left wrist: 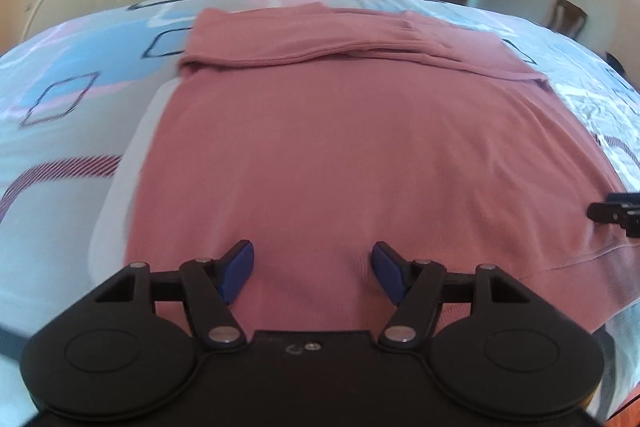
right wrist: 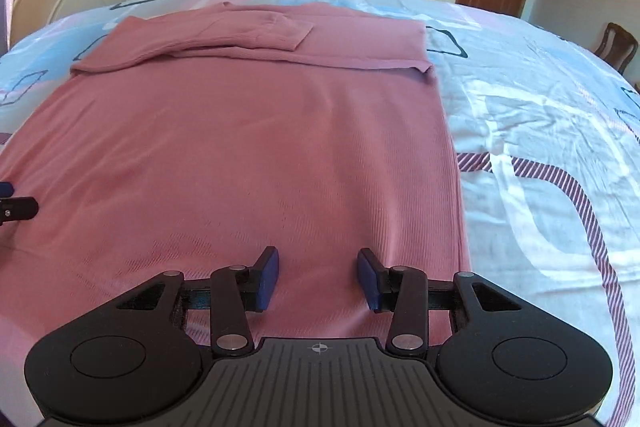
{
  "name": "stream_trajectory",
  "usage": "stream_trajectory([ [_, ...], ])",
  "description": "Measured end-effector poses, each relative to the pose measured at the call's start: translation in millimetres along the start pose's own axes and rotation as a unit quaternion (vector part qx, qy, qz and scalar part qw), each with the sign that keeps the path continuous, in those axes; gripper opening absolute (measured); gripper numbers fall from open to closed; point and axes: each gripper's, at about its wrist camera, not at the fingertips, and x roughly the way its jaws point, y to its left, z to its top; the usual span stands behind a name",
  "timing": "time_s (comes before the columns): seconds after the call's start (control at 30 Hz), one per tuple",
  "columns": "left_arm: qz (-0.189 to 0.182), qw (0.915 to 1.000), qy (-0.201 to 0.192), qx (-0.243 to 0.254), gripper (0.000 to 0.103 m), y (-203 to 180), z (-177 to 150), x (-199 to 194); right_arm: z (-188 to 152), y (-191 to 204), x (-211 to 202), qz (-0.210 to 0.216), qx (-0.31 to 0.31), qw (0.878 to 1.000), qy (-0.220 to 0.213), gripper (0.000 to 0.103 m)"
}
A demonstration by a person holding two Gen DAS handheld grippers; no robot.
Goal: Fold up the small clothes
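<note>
Where sleeves fold flat, the ribbed pink sweater (right wrist: 240, 147) lies rectangular.

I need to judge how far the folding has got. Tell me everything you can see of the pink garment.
The pink garment is a ribbed knit top, lying flat on the patterned bedsheet. Its sleeves are already folded across the far end; the body is smooth, still at full length. Both open tongs hover over its near hem, gripping nothing.
</note>
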Motion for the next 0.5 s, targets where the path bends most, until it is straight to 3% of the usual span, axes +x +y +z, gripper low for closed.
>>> stream_trajectory([
  [0.27,-0.005,0.9995,-0.001,-0.031,0.068,-22,-6,-17,-5,32,-25,0.075,-0.003,0.997,-0.012,0.042],
  [0.5,0.013,0.9994,0.003,-0.031,0.072,-27,-15,-13,-20,33,-24,0.068,-0.017,0.998,-0.003,0.042],
])
